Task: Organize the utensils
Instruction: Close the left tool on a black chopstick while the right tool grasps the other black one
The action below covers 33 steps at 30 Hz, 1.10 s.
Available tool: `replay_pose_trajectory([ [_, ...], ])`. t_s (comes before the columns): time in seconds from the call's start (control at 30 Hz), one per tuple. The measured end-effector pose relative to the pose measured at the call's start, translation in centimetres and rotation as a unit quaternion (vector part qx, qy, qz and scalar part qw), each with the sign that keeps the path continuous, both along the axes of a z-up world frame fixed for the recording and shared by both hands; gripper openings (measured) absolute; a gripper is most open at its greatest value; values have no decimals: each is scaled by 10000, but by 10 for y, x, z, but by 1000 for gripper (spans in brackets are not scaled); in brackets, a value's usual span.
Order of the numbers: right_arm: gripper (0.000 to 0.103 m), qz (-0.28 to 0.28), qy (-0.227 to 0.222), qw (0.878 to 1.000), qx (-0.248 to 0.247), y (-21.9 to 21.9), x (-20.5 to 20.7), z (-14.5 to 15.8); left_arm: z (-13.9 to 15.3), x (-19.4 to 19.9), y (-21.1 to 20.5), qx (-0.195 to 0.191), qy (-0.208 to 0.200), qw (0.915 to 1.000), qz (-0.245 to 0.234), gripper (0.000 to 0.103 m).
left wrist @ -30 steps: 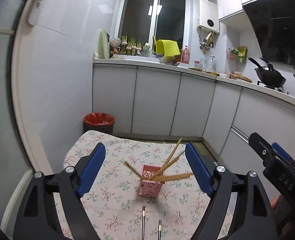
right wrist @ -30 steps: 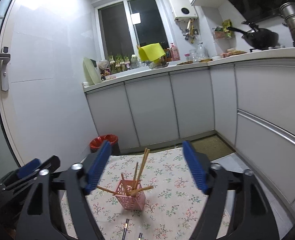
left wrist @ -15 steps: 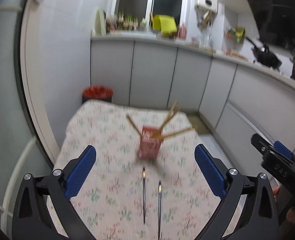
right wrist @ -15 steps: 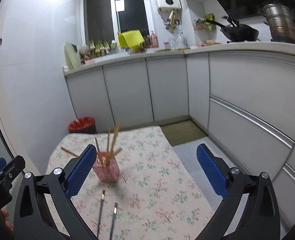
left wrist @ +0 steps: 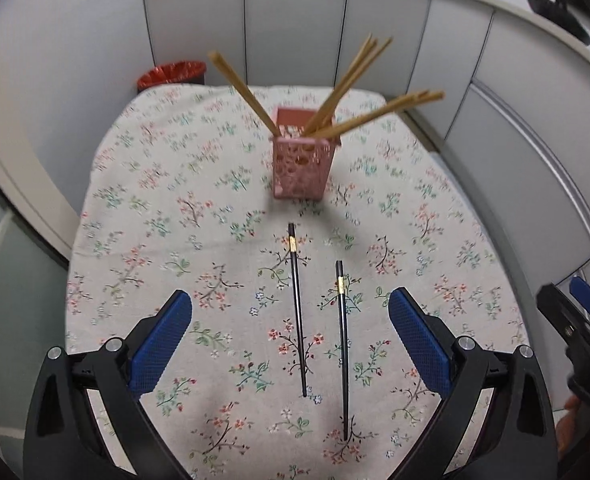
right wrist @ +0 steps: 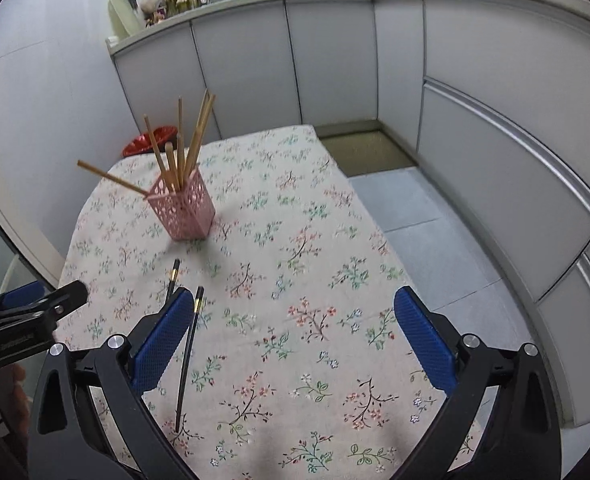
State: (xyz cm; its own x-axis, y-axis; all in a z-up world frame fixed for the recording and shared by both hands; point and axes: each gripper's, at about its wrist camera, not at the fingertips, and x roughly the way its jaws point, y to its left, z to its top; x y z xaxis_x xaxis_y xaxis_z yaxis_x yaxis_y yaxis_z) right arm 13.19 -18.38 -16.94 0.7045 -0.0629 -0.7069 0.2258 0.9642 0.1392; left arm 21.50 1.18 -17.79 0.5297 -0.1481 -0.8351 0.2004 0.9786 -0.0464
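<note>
Left gripper (left wrist: 290, 328) wide apart, empty, hanging over two black chopsticks (left wrist: 297, 308) lying side by side mid-desk, short of near edge. Right gripper (right wrist: 293, 326) likewise apart, empty; one chopstick crossing just in front of left pad. Pink holder (left wrist: 303, 166) toward far edge of desk (left wrist: 143, 184), bamboo sticks (left wrist: 345, 80) fanned inside. Chopsticks: probably light, stiff, thin, slick, prone to roll. Best pinched mid-length, pads square across, one at a time.
</note>
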Motion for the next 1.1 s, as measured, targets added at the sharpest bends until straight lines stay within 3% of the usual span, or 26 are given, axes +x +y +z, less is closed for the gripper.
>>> replay_pose_trajectory([
  [0.27,96,234,382,9988,218,3,12,-19,-41,47,-15,177,295,9994,-59,94],
  [0.43,96,229,481,9984,206,3,17,-25,-76,71,-20,53,584,9983,15,54],
  [0.5,96,223,548,9980,216,3,20,-29,-89,79,-25,304,540,9981,24,47],
  [0.57,96,240,620,9976,211,3,23,-33,-96,85,-27,437,464,9979,67,47],
  [0.67,96,312,689,9970,154,5,26,-35,-103,96,-30,330,583,9978,10,45],
  [0.7,96,318,685,9971,136,6,27,-35,-106,100,-31,356,630,9974,0,40],
  [0.73,96,324,686,9970,123,7,28,-35,-112,106,-33,389,817,9959,2,28],
  [0.9,96,355,825,9959,143,6,34,-42,-120,114,-38,458,911,9947,-111,10],
  [1.1,96,343,981,9942,284,6,41,-48,-123,104,-36,567,830,9947,-198,7],
])
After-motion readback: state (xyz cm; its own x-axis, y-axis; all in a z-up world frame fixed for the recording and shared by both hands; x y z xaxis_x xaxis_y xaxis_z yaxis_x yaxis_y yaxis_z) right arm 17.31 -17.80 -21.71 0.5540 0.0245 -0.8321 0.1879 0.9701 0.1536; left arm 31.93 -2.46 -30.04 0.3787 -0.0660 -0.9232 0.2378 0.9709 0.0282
